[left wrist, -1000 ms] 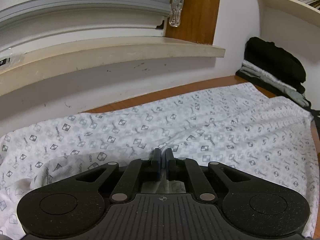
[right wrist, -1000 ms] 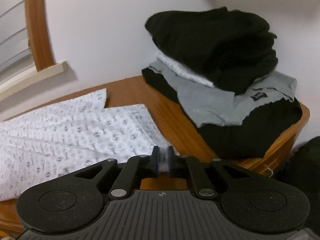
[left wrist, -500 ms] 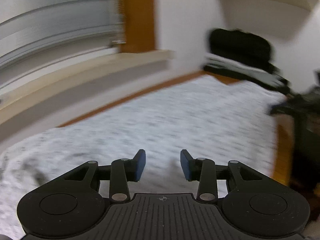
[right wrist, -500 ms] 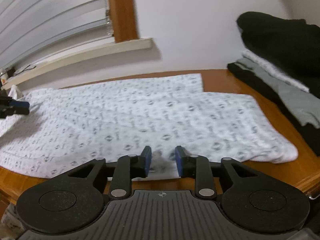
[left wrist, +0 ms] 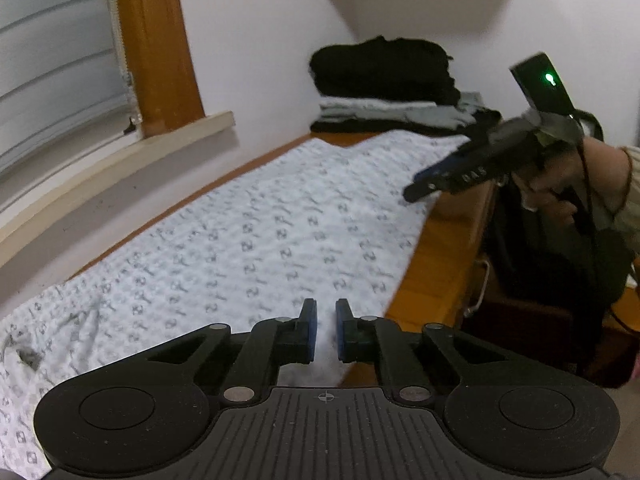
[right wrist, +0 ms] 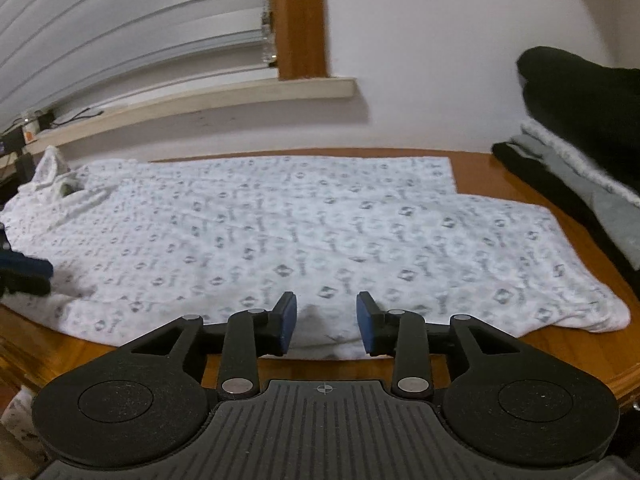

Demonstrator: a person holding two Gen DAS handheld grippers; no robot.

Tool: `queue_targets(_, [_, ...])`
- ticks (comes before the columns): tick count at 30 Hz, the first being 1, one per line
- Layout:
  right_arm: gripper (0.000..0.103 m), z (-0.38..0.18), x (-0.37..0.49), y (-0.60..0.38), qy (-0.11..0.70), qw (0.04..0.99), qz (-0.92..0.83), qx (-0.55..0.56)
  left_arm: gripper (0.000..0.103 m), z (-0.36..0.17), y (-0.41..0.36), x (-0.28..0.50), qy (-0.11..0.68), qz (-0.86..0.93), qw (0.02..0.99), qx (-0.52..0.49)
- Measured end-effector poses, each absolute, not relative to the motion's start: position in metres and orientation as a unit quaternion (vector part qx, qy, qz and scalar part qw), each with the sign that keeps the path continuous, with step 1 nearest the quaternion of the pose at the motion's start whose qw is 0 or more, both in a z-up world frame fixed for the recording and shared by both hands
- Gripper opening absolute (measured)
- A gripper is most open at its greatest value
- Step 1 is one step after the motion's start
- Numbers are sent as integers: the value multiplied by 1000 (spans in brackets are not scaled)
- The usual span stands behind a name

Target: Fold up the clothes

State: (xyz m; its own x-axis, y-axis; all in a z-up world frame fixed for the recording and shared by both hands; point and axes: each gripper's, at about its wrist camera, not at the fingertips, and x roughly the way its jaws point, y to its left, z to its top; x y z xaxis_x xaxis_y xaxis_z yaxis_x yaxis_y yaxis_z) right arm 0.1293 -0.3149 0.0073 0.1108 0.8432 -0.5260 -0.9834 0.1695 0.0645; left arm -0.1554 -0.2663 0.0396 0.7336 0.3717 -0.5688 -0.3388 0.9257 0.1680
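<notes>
A white garment with a small grey print point(left wrist: 280, 232) point(right wrist: 280, 224) lies flat along the wooden table point(right wrist: 520, 356), its collar end bunched at the far left point(right wrist: 56, 176). My left gripper point(left wrist: 326, 330) hovers over the garment's near edge, its blue pads only narrowly apart with white cloth showing in the gap. My right gripper point(right wrist: 327, 320) stands open just above the near hem, with nothing between its fingers. In the left wrist view the right gripper point(left wrist: 440, 180) is over the garment's far corner, held by a hand point(left wrist: 560, 184). The left gripper's tip point(right wrist: 24, 272) shows at the left edge.
A stack of folded black, grey and white clothes point(left wrist: 384, 88) point(right wrist: 580, 140) sits at the table's far end against the wall. A window sill point(right wrist: 200, 100) with blinds runs behind the table. A dark bag point(left wrist: 560, 264) hangs past the table edge.
Both grippers were shut on the garment a second ago; they let go, opened and pulled back. Since then the left jaws have narrowed and the right jaws have widened.
</notes>
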Motion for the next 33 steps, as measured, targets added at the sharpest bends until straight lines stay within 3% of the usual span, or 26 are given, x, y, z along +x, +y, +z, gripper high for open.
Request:
queue_targets(11, [35,11,103,-308,224,704,655,-157,32,25,-263,-156,340,177,923,18])
queue_targets(12, [35,12,101,-308,223,702,658,-158,29,24,-262,-155,341,176,923,18])
queue_targets(14, [35,15,97,-309,221,697,664,-157,2,25,-257,-151,344,172,923,17])
queue_targets(23, [35,29,68,-315,197,662,706,-158,2,73,-201,-163,288,187,939,-38])
queue_targets(33, [36,15,50,-292,166,650,708,-220,2,60,-183,-167,295,151,937,-110])
